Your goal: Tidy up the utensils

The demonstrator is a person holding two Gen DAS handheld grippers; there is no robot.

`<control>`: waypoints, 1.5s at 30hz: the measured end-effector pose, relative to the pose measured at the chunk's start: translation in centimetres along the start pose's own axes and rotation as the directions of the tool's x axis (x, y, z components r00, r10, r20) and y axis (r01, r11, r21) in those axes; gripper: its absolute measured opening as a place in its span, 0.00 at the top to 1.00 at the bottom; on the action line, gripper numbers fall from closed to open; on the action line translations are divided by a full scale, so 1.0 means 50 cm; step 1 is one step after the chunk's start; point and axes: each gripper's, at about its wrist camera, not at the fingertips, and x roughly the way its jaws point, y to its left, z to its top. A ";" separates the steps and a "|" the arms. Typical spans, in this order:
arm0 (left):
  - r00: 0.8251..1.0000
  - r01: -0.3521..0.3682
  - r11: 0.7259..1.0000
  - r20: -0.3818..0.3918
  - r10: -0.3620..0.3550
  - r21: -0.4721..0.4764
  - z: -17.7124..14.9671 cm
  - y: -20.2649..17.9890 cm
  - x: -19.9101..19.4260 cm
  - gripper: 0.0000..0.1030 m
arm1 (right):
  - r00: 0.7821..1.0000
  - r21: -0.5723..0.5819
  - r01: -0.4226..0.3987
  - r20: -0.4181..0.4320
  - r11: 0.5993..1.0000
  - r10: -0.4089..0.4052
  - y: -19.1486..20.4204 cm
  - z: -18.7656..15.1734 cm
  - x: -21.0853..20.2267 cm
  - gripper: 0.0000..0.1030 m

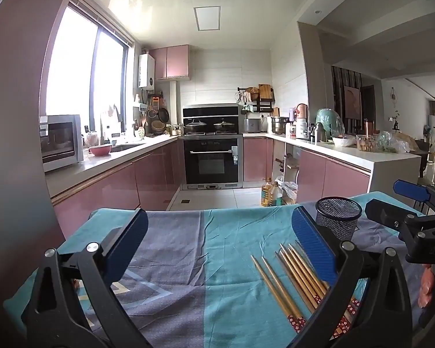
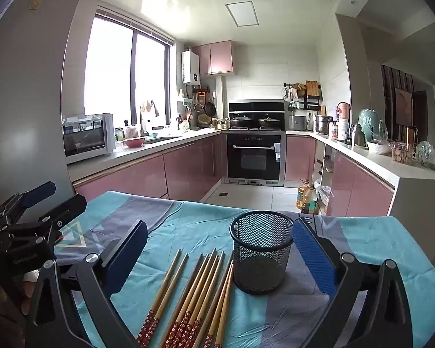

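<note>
Nearest to the right wrist camera, the right gripper [image 2: 217, 249] is held low over the table with its jaws spread wide and nothing between them; it looks placed so that the chopsticks [image 2: 194, 298] lie inside its opening, probably to make the first pick easy. The left gripper [image 1: 217, 240] is also wide open and empty, hovering more to the left over the blue and grey tablecloth [image 1: 174, 261], with the chopsticks under its right finger, so I judge it is waiting. The chopsticks are a loose bundle of light wooden sticks, lying flat and almost parallel, thin tips pointing away, their thick ends covered in dark red with small white flowers. Just beside their tips, to the right, stands the black mesh cup [image 2: 261, 250], upright and seemingly empty, the likely place for them. Far behind is a kitchen with pink cabinets [image 2: 188, 168].
</note>
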 end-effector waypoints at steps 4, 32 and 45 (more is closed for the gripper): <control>1.000 0.000 1.000 0.001 0.000 -0.001 0.003 0.000 -0.003 0.05 | 1.000 0.006 0.000 0.007 1.000 -0.001 -0.009 0.001 -0.003 0.06; 1.000 0.006 1.000 0.014 -0.006 -0.006 0.011 -0.005 -0.021 0.05 | 1.000 0.005 0.005 0.024 1.000 -0.006 -0.003 0.008 -0.017 0.06; 1.000 0.009 1.000 0.013 -0.009 -0.008 0.011 -0.006 -0.024 0.05 | 1.000 0.007 0.003 0.027 1.000 -0.004 -0.002 0.008 -0.017 0.06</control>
